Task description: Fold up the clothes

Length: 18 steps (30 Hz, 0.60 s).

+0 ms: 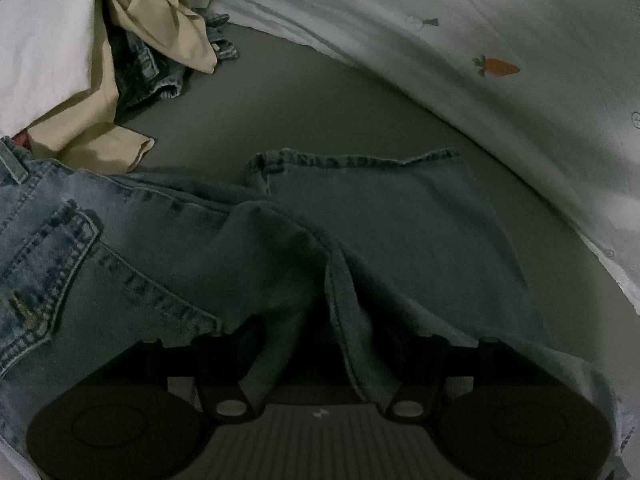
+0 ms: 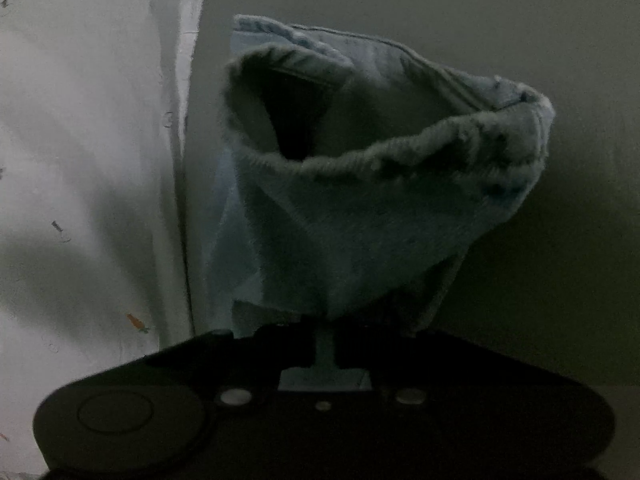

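Left wrist view shows the left gripper clamping heavy, floppy jeans at a seam fold, while the right gripper pinches the sturdy hem.

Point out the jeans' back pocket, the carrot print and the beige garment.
back pocket (image 1: 48,268): left wrist view, middle of the stitched patch.
carrot print (image 1: 500,67): left wrist view, orange body.
beige garment (image 1: 160,16): left wrist view, crumpled upper fold.
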Available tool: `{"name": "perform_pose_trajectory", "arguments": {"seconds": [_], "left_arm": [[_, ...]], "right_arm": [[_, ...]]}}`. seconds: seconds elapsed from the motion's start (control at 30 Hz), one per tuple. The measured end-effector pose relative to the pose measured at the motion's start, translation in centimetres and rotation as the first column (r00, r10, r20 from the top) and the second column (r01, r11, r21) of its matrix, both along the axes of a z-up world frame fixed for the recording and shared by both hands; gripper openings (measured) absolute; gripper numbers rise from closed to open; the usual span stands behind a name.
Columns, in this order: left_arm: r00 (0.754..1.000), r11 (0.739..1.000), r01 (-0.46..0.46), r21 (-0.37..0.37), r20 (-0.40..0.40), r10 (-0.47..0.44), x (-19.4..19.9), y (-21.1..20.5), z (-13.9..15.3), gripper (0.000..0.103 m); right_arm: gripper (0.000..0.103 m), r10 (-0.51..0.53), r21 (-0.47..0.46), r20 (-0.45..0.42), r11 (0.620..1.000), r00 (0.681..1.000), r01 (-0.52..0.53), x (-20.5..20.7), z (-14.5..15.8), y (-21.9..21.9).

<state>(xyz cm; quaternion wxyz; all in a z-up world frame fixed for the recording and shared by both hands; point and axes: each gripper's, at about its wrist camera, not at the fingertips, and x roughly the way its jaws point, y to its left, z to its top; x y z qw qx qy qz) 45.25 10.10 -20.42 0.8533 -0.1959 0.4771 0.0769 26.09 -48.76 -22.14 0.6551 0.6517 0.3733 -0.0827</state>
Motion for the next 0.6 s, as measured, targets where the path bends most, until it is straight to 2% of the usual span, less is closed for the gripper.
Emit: {"name": "perform_pose_trajectory", "arguments": {"seconds": [0.1, 0.2, 0.27, 0.33, 0.37, 0.5, 0.6], "left_arm": [[1.000, 1.000, -0.001, -0.002, -0.012, 0.001, 0.3, 0.1, -0.1, 0.064], [1.000, 1.000, -0.010, 0.000, -0.013, 0.010, 0.3, 0.0, -0.2, 0.065], [1.000, 1.000, -0.007, 0.008, -0.010, 0.007, 0.2, -0.1, -0.3, 0.065], [1.000, 1.000, 0.001, 0.016, -0.009, -0.001, 0.1, -0.1, -0.3, 0.065], [1.000, 1.000, 0.000, 0.014, -0.011, 0.000, 0.1, -0.1, -0.2, 0.065], [1.000, 1.000, -0.010, 0.010, -0.014, 0.010, 0.1, 0.0, -0.2, 0.065], [1.000, 1.000, 0.001, 0.026, -0.012, -0.001, 0.1, -0.3, -0.2, 0.065]], "right_arm": [[0.009, 0.017, -0.007, -0.011, 1.000, 1.000, -0.017, -0.9, 1.4, -0.7], [0.013, 0.004, -0.061, -0.030, 0.998, 1.000, -0.006, -1.7, 2.8, -1.8], [0.019, 0.010, -0.123, -0.041, 0.992, 0.999, -0.015, -2.8, 3.7, -2.5], [0.031, 0.013, -0.178, -0.056, 0.984, 0.998, -0.023, -3.8, 4.4, -3.0], [0.033, 0.012, -0.205, -0.064, 0.978, 0.998, -0.025, -4.4, 4.8, -3.3], [0.050, -0.073, -0.274, -0.106, 0.961, 0.992, 0.042, -8.0, 4.8, -4.0], [0.053, -0.154, -0.289, -0.082, 0.949, 0.985, 0.124, -9.0, 4.1, -4.5]]}}
